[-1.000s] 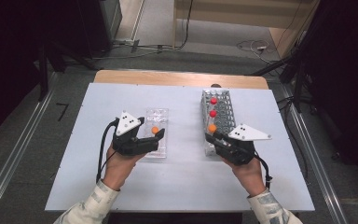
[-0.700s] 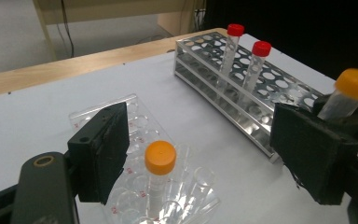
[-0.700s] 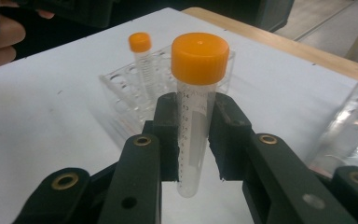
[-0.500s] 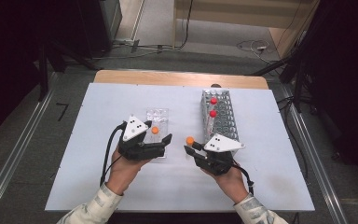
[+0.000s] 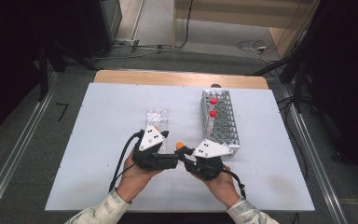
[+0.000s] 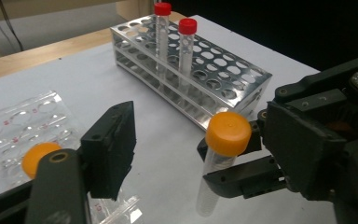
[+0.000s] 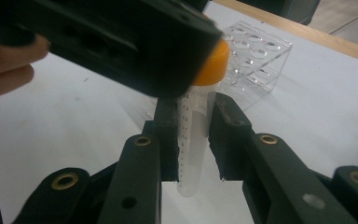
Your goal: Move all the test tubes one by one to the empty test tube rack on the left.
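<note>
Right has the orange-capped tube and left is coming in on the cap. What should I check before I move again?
1. Right gripper shut on the tube below its cap: ok.
2. Orange cap between the left gripper jaws, which have just been closing: ok.
3. Left pads pressing on the cap: not ok, a gap shows.
4. Tube roughly upright: ok.
5. Tube bottom clear of the table: cannot tell.
6. Free holes in the metal rack beside the two red-capped tubes: ok.
</note>
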